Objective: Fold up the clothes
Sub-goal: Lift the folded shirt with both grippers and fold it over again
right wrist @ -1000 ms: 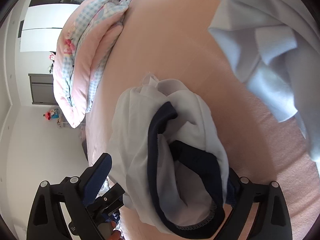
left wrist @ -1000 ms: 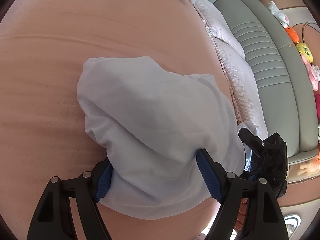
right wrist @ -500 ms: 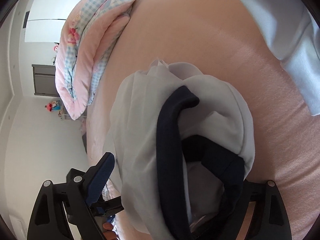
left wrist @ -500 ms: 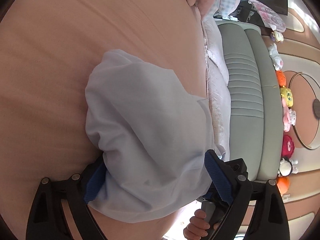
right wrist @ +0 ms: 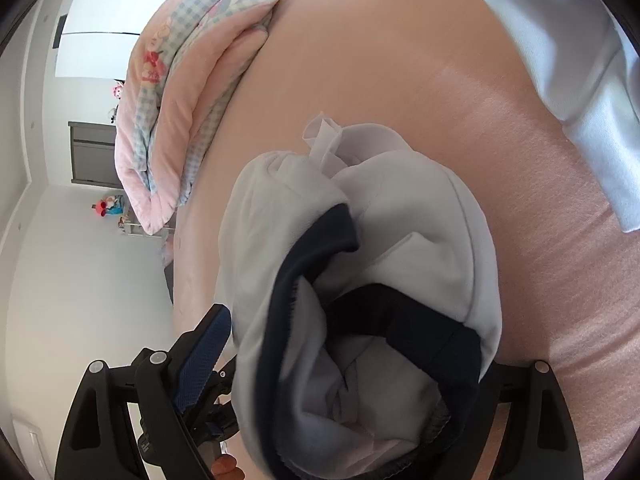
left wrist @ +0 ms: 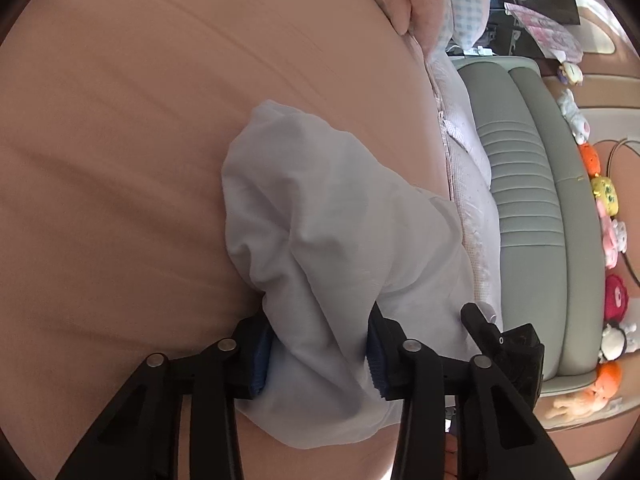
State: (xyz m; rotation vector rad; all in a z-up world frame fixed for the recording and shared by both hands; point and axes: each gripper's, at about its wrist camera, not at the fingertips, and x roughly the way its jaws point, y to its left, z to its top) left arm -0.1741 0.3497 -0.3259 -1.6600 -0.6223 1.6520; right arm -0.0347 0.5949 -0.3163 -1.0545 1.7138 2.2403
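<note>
Narrowing since before, left tool (left wrist: 318, 354) pinching white garment (left wrist: 332, 240), bunched tighter

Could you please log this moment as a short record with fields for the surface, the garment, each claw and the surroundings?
surface: pink bed sheet
garment: white garment, bunched, navy trim
left claw: shut on the garment
right claw: open, cloth draped between its fingers, grip not clear
other cloth: pale blue garment on the sheet
surroundings: folded checked quilt, grey headboard, plush toys
</note>
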